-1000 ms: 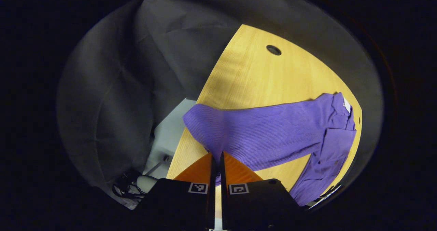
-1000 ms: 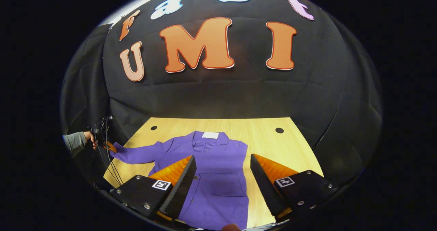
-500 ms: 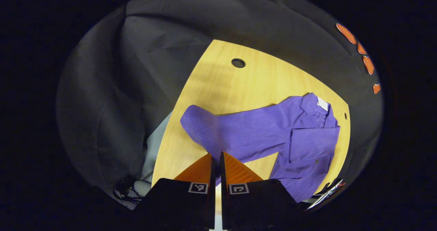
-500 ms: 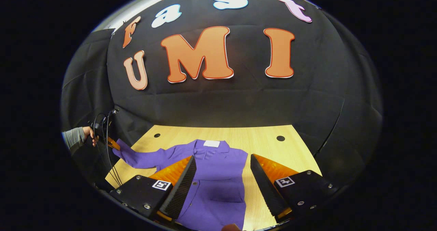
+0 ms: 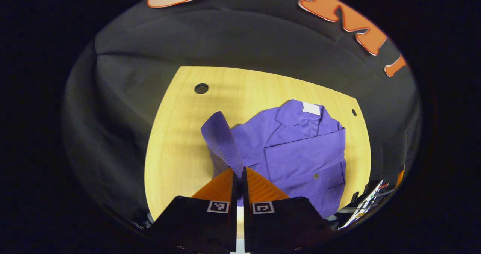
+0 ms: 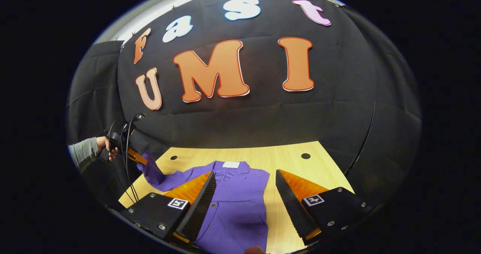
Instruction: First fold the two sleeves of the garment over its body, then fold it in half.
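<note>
The left gripper (image 5: 239,173) pinches the purple sleeve (image 5: 221,141) at bottom centre; the right gripper (image 6: 244,194) is spread.

A pale wooden table (image 5: 180,133) with round holes (image 5: 201,88), backed by black cloth (image 6: 244,115).

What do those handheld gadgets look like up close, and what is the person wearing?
Each gripper has two wedge-shaped fingers with ribbed inner faces, mounted on black blocks bearing small square black-and-white markers. The left gripper trails dark cables; the person's sleeve is grey.
</note>
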Motion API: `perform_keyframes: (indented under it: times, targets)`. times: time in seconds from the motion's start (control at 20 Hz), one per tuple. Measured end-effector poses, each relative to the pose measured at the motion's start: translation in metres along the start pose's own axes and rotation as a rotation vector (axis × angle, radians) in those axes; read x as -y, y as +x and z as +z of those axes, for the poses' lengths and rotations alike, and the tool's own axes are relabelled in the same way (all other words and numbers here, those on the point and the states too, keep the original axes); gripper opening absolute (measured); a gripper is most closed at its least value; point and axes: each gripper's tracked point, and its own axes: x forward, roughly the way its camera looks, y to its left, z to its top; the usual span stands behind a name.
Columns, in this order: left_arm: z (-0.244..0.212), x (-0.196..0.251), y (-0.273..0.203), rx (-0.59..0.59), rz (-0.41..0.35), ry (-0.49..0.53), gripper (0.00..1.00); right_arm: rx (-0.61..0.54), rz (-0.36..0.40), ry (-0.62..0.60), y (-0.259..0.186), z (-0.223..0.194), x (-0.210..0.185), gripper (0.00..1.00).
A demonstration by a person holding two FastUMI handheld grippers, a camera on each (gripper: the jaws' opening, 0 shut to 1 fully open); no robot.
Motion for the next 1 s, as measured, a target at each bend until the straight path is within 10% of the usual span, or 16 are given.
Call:
perform_keyframes:
  times: [1.0]
  targets:
    - [0.004,0.268,0.098,-0.102,-0.122,0.279,0.08,-0.02,-0.036,0.037,-0.022,-0.031,0.061,0.95]
